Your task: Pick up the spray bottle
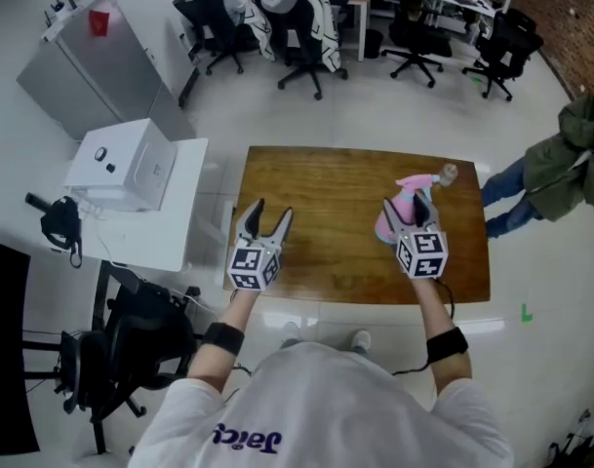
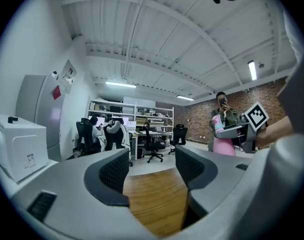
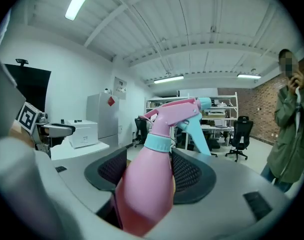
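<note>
A pink spray bottle [image 1: 410, 185] with a pale blue collar and trigger sits between the jaws of my right gripper [image 1: 406, 205], which is shut on its body. This is over the right part of the wooden table [image 1: 326, 183]. In the right gripper view the bottle [image 3: 147, 189] fills the gap between the ribbed pads [image 3: 187, 173] and leans to the right, nozzle up. My left gripper [image 1: 273, 211] is open over the table's left part with nothing between its fingers. Seen from the left gripper [image 2: 152, 166], only bare wood lies between the jaws, and the pink bottle [image 2: 224, 143] shows far right.
A white box [image 1: 131, 164] rests on a white side table left of the wooden table. A person in a green jacket [image 1: 570, 159] stands close to the table's right end. Office chairs [image 1: 301, 37] and desks line the back. A black chair [image 1: 121, 344] stands at lower left.
</note>
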{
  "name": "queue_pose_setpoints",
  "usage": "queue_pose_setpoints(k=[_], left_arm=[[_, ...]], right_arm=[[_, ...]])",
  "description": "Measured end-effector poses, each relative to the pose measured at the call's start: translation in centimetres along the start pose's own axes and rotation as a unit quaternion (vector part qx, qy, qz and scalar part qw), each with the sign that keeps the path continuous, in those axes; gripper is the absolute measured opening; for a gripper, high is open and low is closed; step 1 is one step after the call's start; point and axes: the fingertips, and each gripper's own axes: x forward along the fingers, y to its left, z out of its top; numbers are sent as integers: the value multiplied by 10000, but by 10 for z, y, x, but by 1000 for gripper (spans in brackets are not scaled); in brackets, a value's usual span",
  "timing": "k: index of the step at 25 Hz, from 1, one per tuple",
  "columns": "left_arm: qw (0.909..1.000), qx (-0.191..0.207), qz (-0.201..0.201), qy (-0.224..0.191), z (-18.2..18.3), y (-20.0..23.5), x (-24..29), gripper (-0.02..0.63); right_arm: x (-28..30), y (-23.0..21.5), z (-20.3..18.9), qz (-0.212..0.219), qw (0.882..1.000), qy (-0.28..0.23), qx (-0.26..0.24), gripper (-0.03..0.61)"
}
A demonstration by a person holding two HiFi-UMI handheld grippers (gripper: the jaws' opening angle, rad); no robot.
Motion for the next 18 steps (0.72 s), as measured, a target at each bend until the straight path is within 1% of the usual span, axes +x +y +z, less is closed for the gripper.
queue_pose_setpoints(k=[5,10,12,15,18], left_arm=[[9998,117,134,-61,4,5,-19,285],[9997,230,125,-2,-1,-1,-34,285],[9997,210,98,-4,-1,-5,-38,285],[9997,219,57,-71,-8,-14,-42,285],[9999,162,-10,-27,-13,-30,-46,285]], right_arm=[[-29,2,9,-96,9990,-441,-63,284],[-56,3,8,-259,9970,-712,-143,284],[-65,4,3,-352,9954,-842,-275,284],[-81,6,-6,-488,9937,-892,-471,285],[-97,9,-19,-597,9935,-855,-456,285]])
